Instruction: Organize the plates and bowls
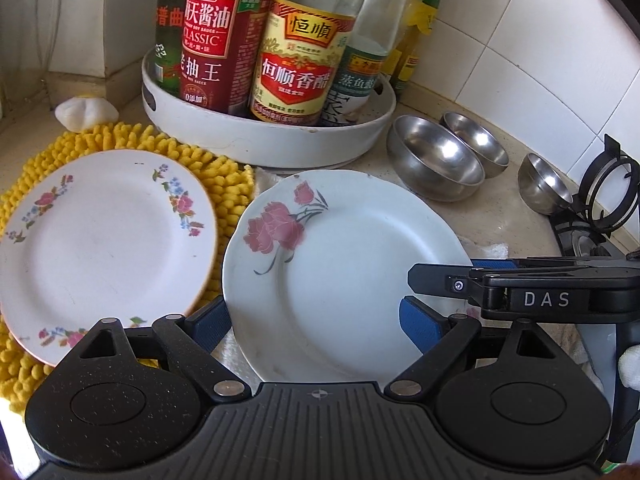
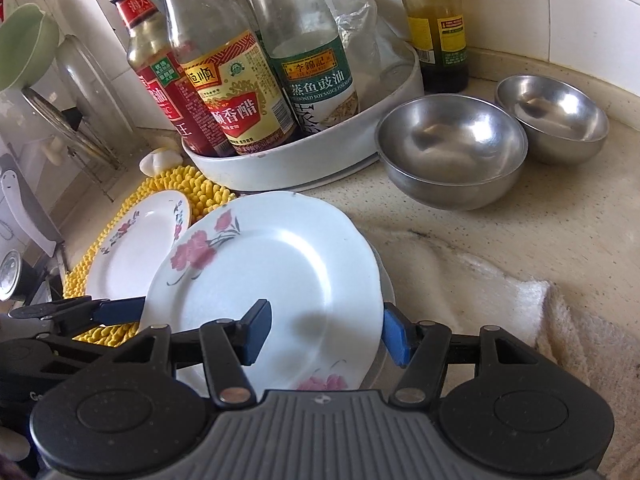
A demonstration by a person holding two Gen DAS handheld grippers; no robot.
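bottle tray (image 2: pixel 304 168) crowds back, steel bowls (image 2: pixel 452 152) right, bare counter (image 2: pixel 540 232) between

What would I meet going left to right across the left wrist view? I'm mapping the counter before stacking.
Yellow mat → small floral plate → rose plate → large steel bowl → second steel bowl → third steel bowl → stove burner ring.

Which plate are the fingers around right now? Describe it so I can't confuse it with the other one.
Start at the white tray full of sauce bottles. Directly in front of it, partly on a white towel, lies the rose plate. It carries one large pink rose spray and a wavy rim, whereas the neighbouring plate on the yellow mat has small scattered flowers.
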